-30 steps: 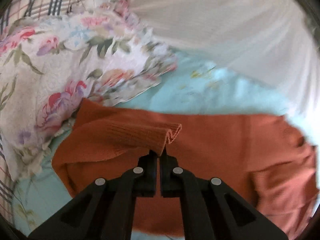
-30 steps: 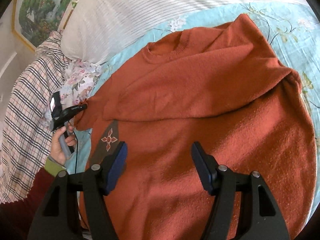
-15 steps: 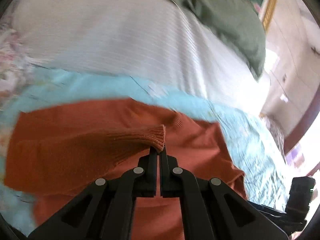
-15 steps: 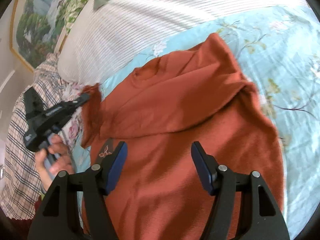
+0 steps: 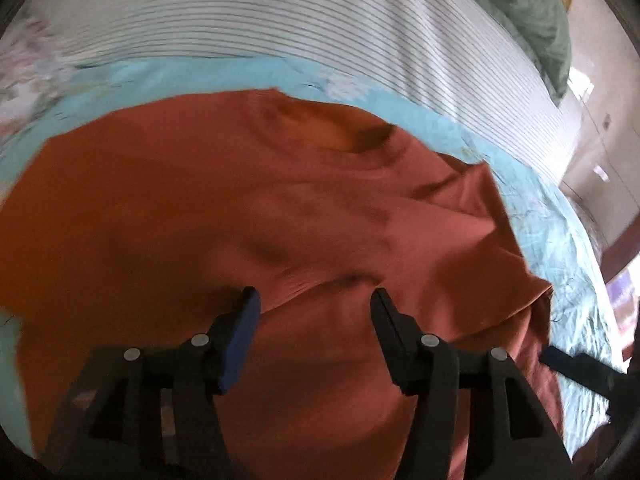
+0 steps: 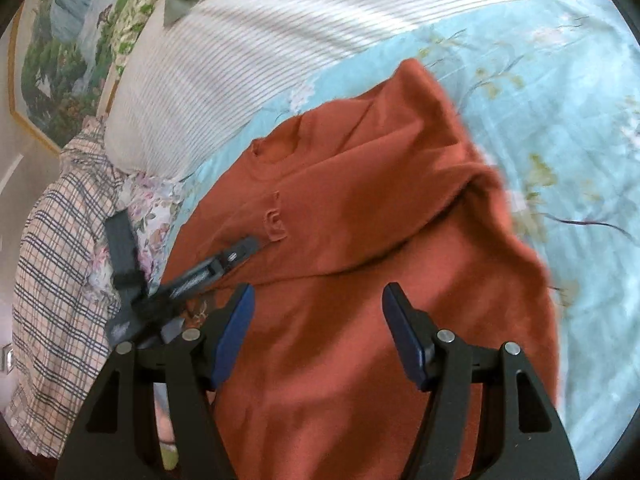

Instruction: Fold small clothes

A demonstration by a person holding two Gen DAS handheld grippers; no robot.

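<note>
A rust-orange knit sweater (image 5: pixel 248 208) (image 6: pixel 360 280) lies on the light blue bedsheet, both sleeves folded across its chest. My left gripper (image 5: pixel 314 304) hovers just above the sweater's middle, its jaws opening, with nothing pinched between them. The released sleeve cuff (image 6: pixel 274 226) lies on the chest, just past the left gripper (image 6: pixel 240 250) as seen in the right wrist view. My right gripper (image 6: pixel 316 304) stands open over the sweater's lower body, holding nothing.
The light blue floral sheet (image 6: pixel 560 120) spreads to the right. A white striped pillow (image 5: pixel 280 20) lies behind the sweater's neck. A plaid cloth (image 6: pixel 56 280) and a floral cloth (image 6: pixel 152 208) sit at the left. A green cloth (image 5: pixel 532 12) lies beyond the pillow.
My left gripper carried the sleeve cuff rightward across the sweater, then opened and let it drop on the chest. The right gripper drifted slightly and stayed open.
</note>
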